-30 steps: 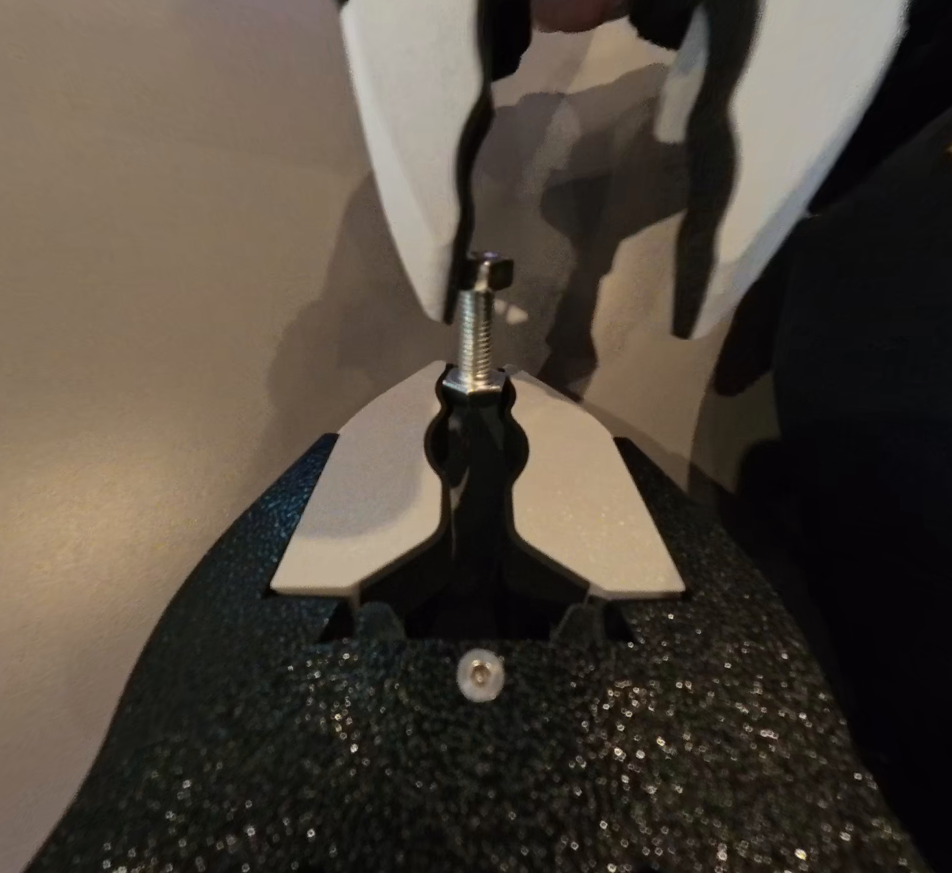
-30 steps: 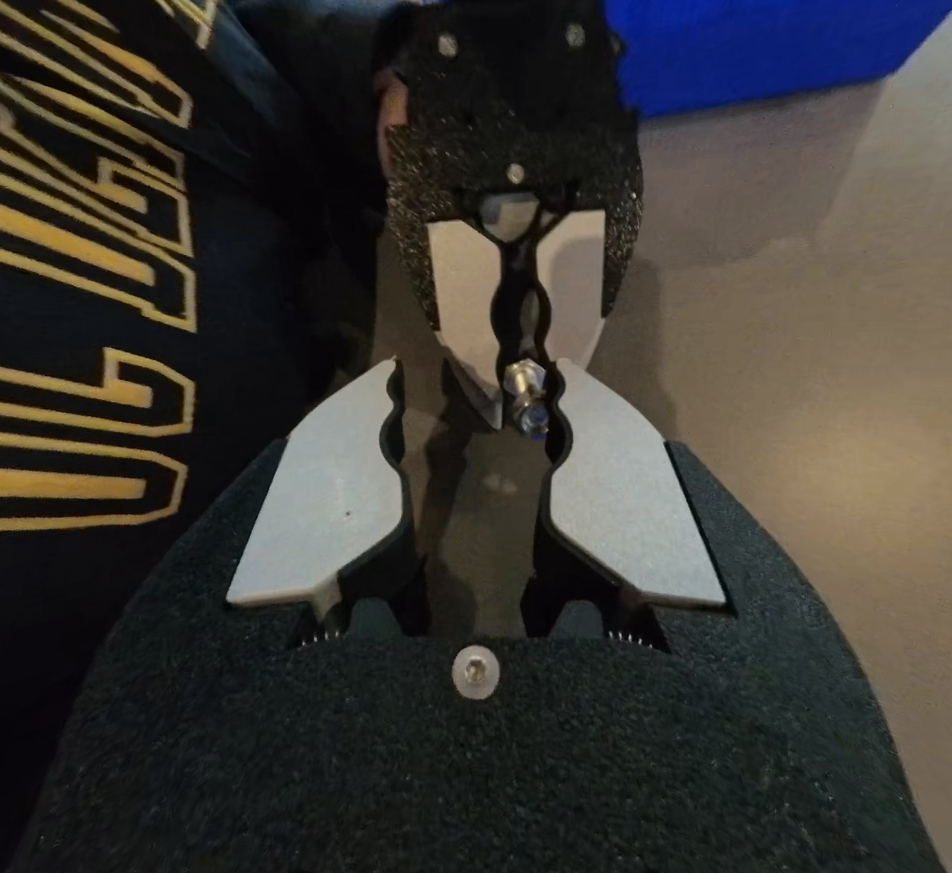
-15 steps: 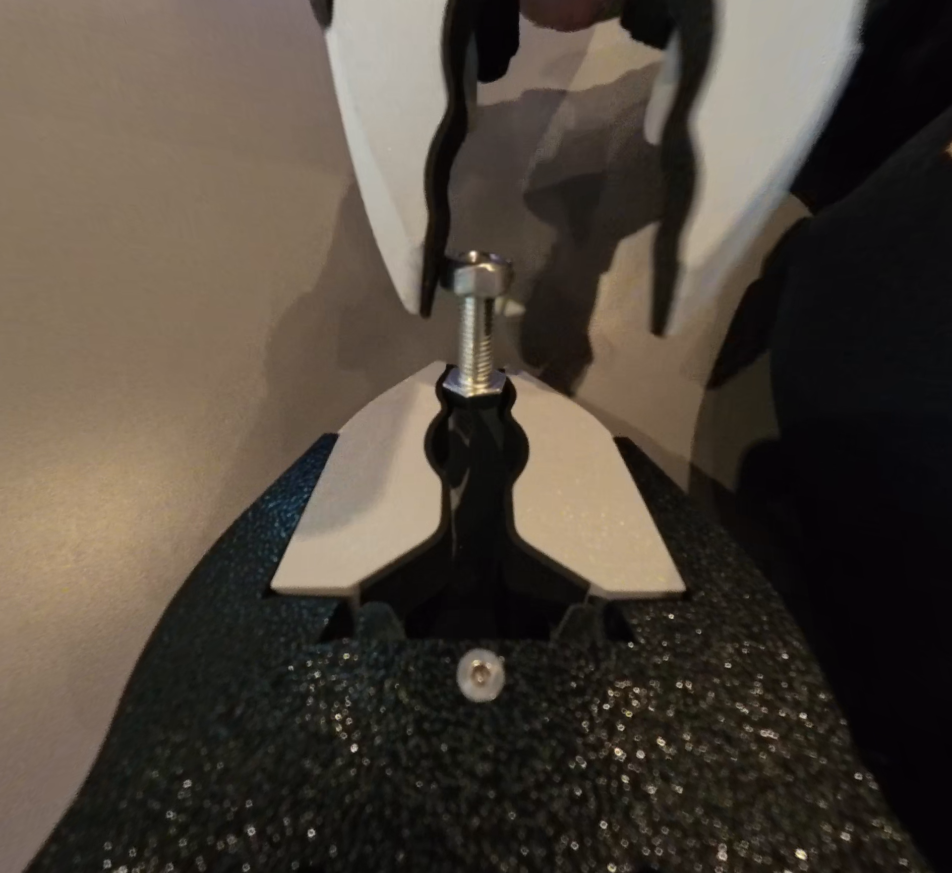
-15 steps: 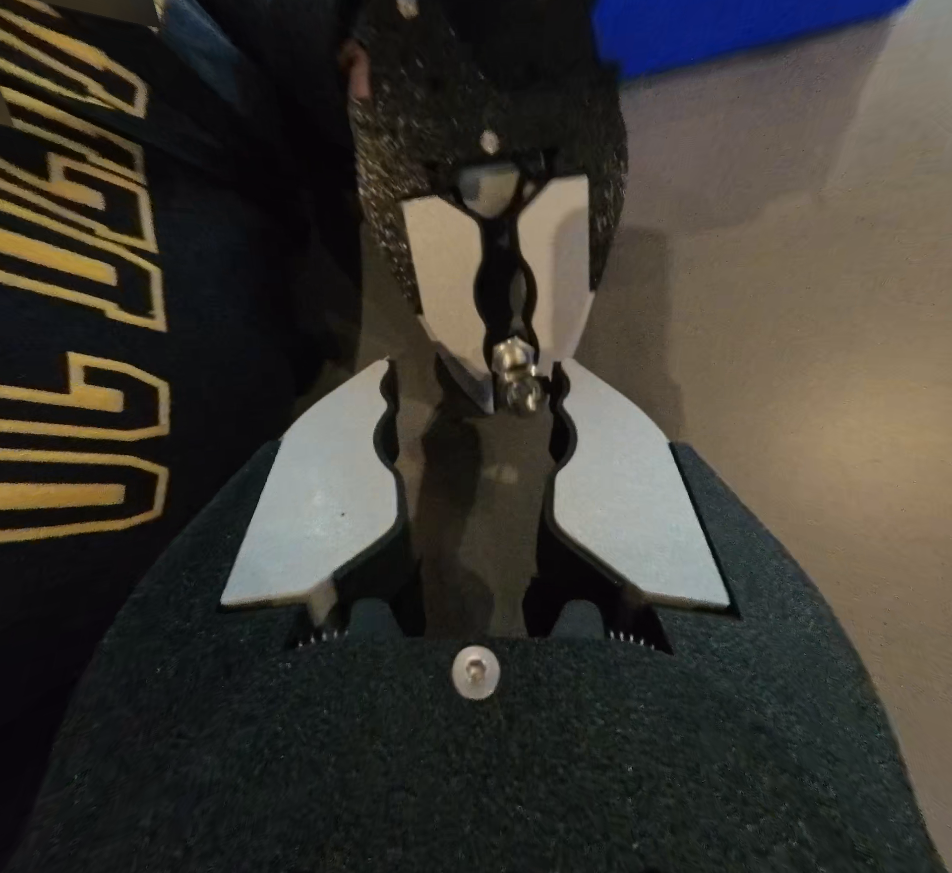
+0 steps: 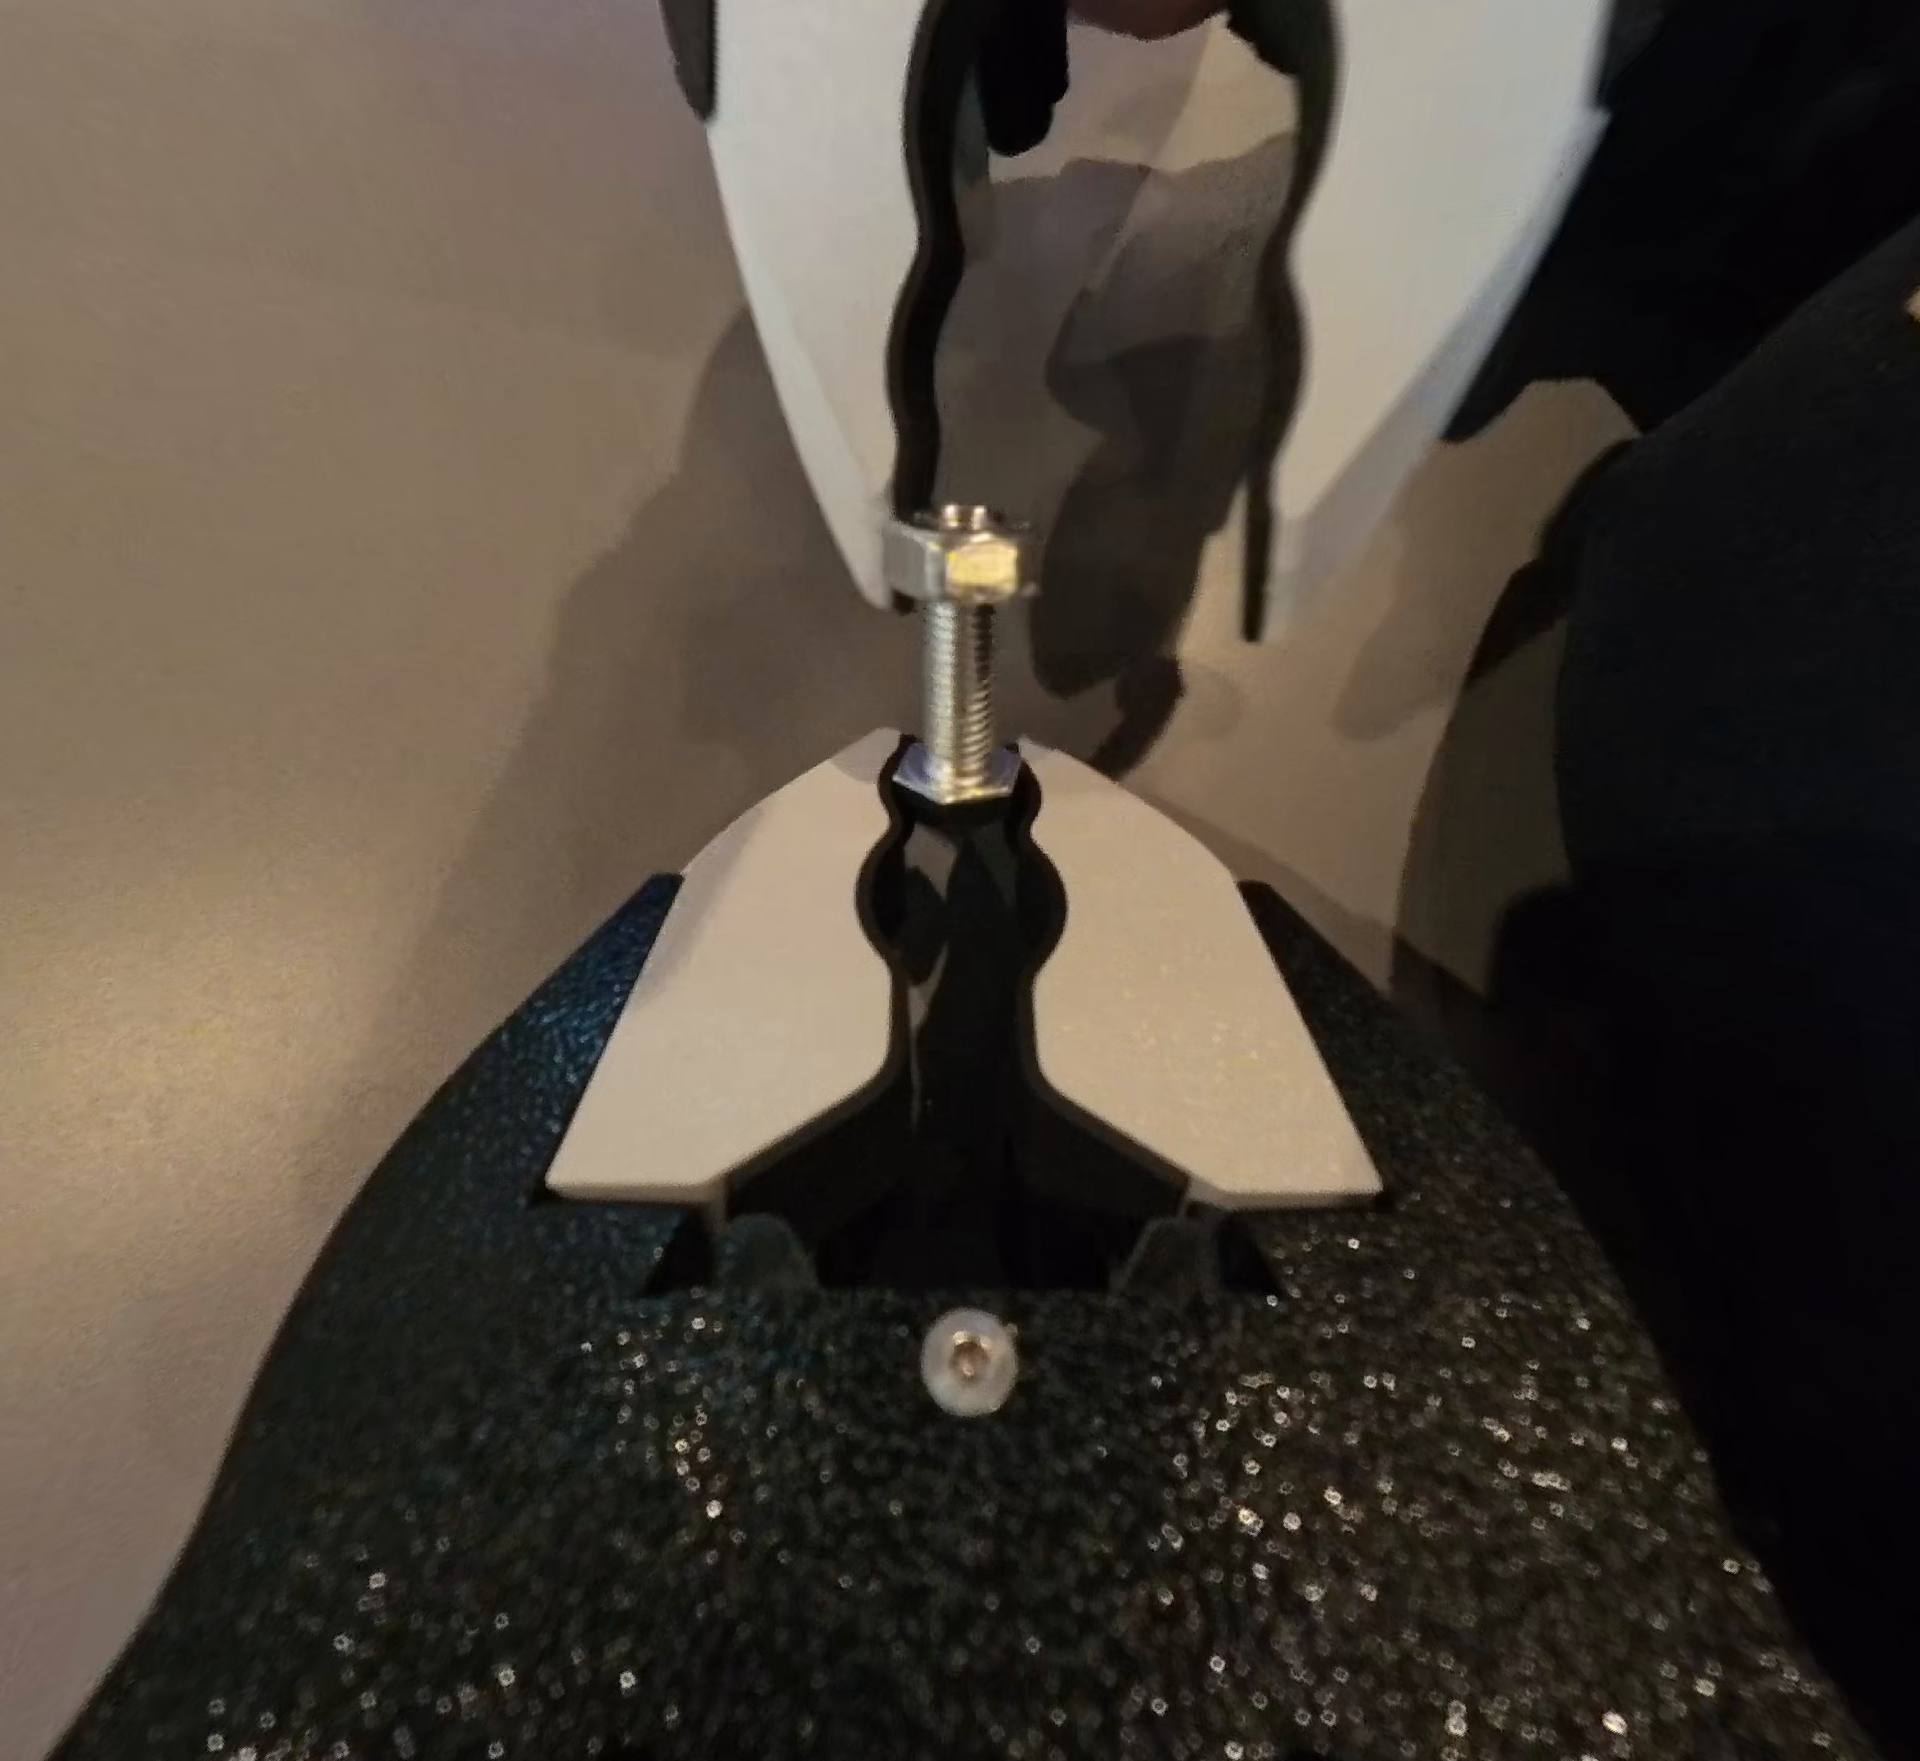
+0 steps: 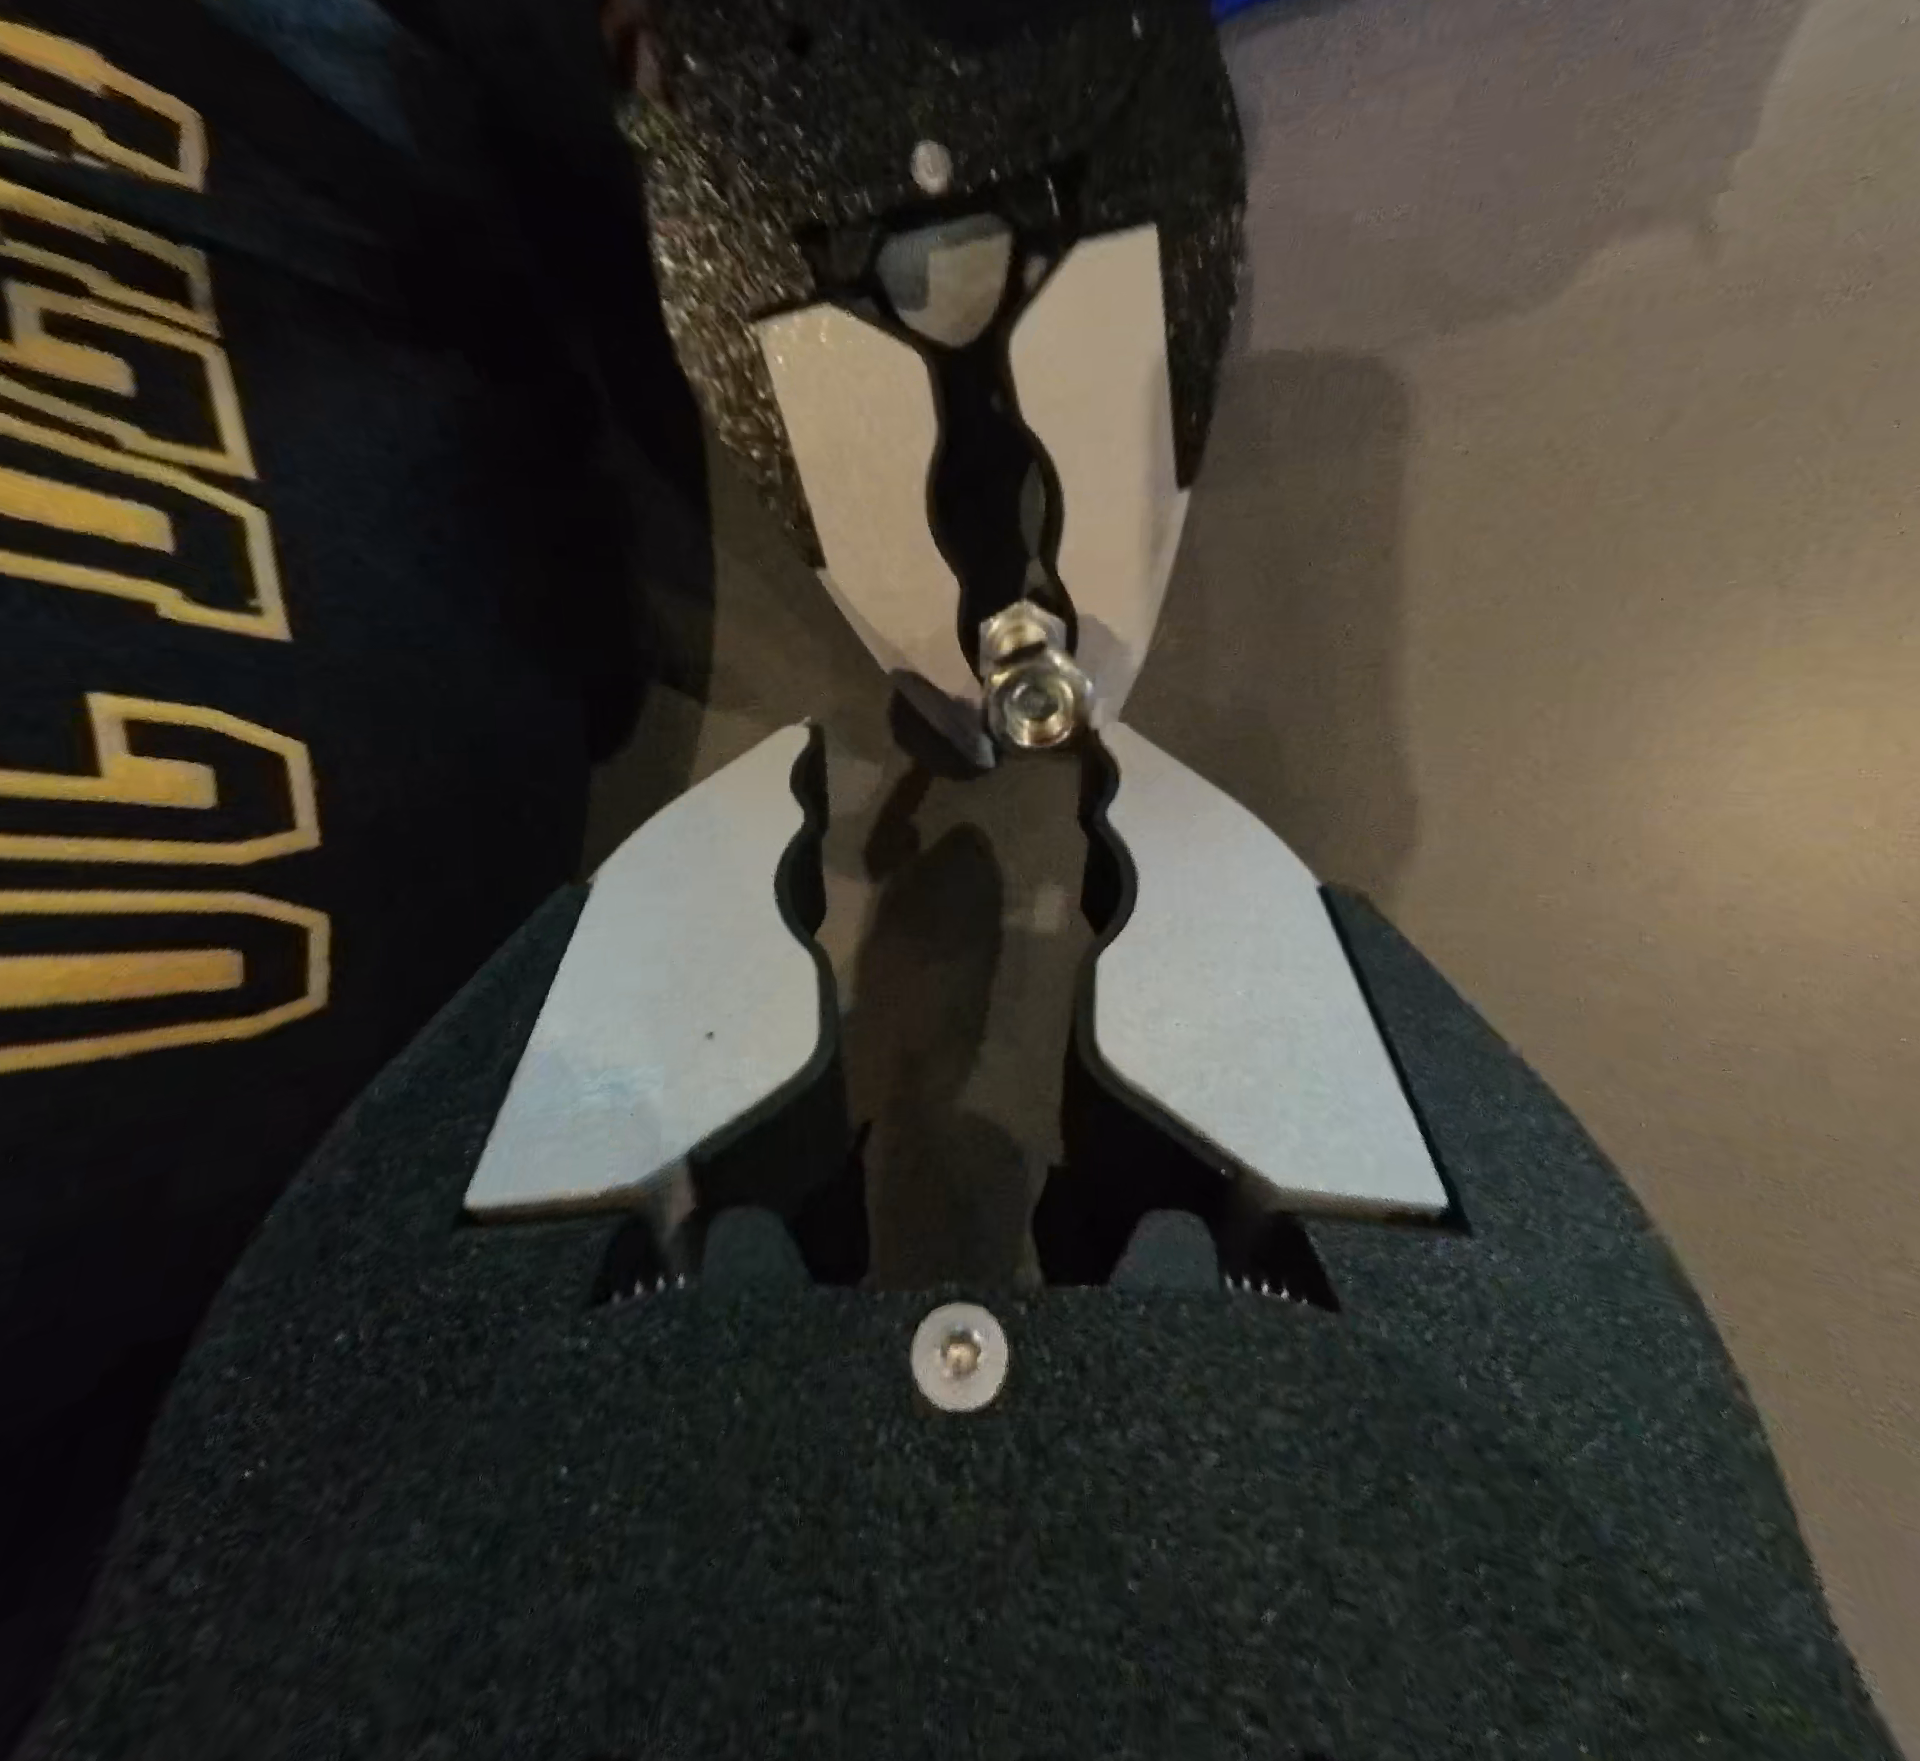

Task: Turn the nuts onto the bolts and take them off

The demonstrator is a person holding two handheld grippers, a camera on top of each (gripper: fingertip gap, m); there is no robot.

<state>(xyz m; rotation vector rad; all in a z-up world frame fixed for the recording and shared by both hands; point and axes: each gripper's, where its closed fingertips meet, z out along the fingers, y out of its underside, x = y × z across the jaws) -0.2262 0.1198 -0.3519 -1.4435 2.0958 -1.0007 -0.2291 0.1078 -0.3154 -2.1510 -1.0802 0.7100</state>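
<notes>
Left gripper [image 5: 958,771] is clamped tight on a hex nut [image 5: 958,769] at its fingertips, with the threaded bolt [image 5: 954,662] sticking straight out ahead, hex head [image 5: 958,558] at the far end. Right gripper [image 6: 956,766] faces it, fingers spread wide and holding nothing; one fingertip [image 5: 831,464] sits just beside the bolt head, whether touching I cannot tell. Risk: an off-centre closure would catch the head on one finger only and knock the bolt askew, jamming the threads or prying the nut from the left grip onto the beige tabletop [image 5: 312,464].
</notes>
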